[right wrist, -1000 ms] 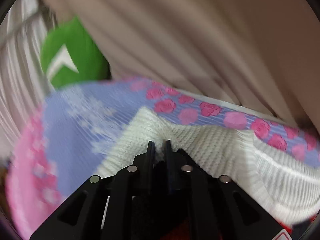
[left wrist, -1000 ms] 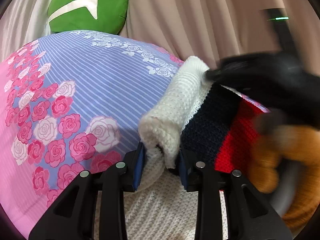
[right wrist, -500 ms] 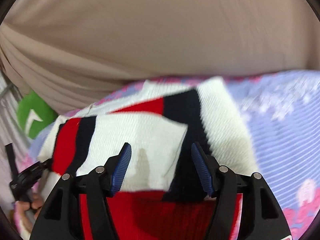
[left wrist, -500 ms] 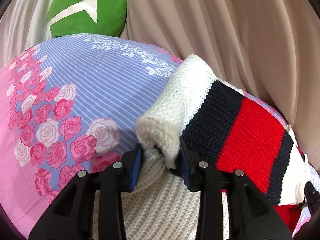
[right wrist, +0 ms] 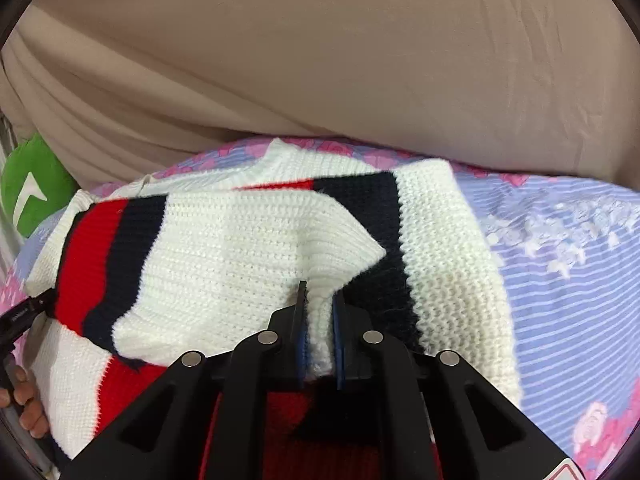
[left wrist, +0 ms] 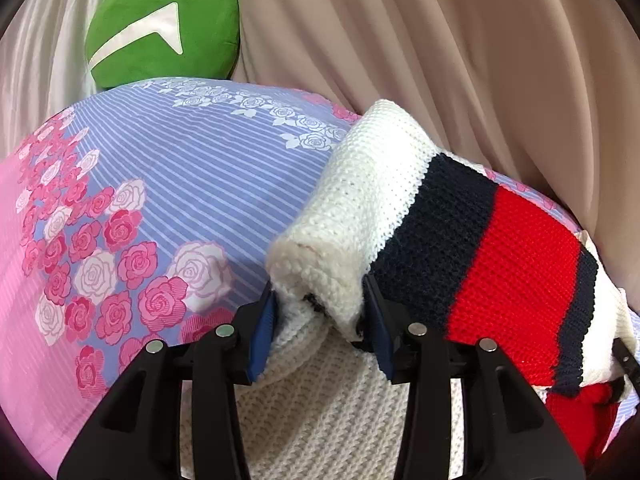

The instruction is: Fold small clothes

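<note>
A white knit sweater (left wrist: pixel 500 260) with navy and red stripes lies partly folded on the flowered bedsheet (left wrist: pixel 180 184). My left gripper (left wrist: pixel 320 300) holds a rolled white edge of it between its blue pads, and its jaws are opening. In the right wrist view the sweater (right wrist: pixel 240 260) spreads across the bed with a sleeve folded over the body. My right gripper (right wrist: pixel 320 300) is closing, and its pads pinch a raised fold of white knit near the sweater's front edge. A person's hand (right wrist: pixel 24 412) shows at the far left.
The bedsheet (right wrist: pixel 560 260) is lilac-striped with pink and white roses. A green cushion (left wrist: pixel 160 24) with a white mark sits at the bed's far left corner. A beige curtain (left wrist: pixel 440 60) hangs close behind the bed.
My right gripper let go of the white knit, swung across to the sweater's other side, opened wide, then shut on a white fold. The left gripper's pads have spread slightly.
</note>
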Available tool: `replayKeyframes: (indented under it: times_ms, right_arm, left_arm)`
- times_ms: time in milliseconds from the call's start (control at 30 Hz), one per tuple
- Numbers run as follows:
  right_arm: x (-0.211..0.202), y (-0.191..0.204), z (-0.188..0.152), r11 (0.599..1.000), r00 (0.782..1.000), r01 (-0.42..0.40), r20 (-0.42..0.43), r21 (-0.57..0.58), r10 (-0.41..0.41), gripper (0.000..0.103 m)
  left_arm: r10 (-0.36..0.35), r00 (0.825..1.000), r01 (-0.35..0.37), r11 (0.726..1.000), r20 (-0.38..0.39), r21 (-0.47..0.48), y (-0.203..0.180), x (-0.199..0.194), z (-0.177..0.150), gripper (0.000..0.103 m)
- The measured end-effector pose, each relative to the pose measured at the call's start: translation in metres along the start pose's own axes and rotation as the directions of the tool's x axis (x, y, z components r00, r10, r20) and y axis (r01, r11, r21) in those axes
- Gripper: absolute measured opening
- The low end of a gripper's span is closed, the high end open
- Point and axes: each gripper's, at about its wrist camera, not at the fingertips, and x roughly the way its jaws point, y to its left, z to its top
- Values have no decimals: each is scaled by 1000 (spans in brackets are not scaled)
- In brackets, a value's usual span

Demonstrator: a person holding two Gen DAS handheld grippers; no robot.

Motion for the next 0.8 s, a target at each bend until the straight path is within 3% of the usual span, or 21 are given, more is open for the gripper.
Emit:
replayKeyframes:
  times_ms: [200, 300, 367, 467, 533, 600, 667, 733, 767, 800]
  right_arm:
    - [-47, -2, -9, 995, 988, 49, 144, 82, -60, 26]
    - [-59, 15, -6, 995, 988, -91, 132, 32, 86, 26]
    - [-45, 47, -11, 978, 976, -206, 62, -37, 208, 26]
    - [-7, 78, -23, 953, 958, -288, -41, -93, 285, 25]
    - [20, 78, -26, 969, 973, -225, -73, -99, 219, 17]
    - [27, 58, -27, 972, 971, -235, -56, -26, 234, 9]
    - [22, 30, -23, 991, 991, -128, -30, 36, 129, 3]
    - [17, 0, -23, 995, 1000, -21, -3, 95, 21, 3]
    - [14, -12, -23, 990, 1000, -26, 2, 138, 26, 3]
    - [9, -22, -24, 981, 998, -58, 13, 187, 56, 13]
  left_arm:
    - [8, 1000, -8, 1000, 0, 3, -1, -1, 3, 42]
    - [14, 1000, -14, 1000, 1, 9, -2, -1, 3, 42]
    - [15, 1000, -15, 1000, 3, 10, -1, -1, 2, 42]
    - [13, 1000, -13, 1000, 2, 9, -1, -1, 3, 42]
    - [12, 1000, -12, 1000, 1, 7, -1, 0, 2, 43]
    - [10, 1000, -10, 1000, -4, 1, 0, 1, 2, 47]
    - [2, 1000, -2, 1000, -8, -6, 2, 2, 3, 47]
    - [13, 1000, -12, 1000, -9, 3, 0, 3, 3, 48]
    - [16, 1000, -16, 1000, -8, 7, 0, 3, 3, 48]
    - [17, 1000, -17, 1000, -8, 8, -1, 4, 3, 48]
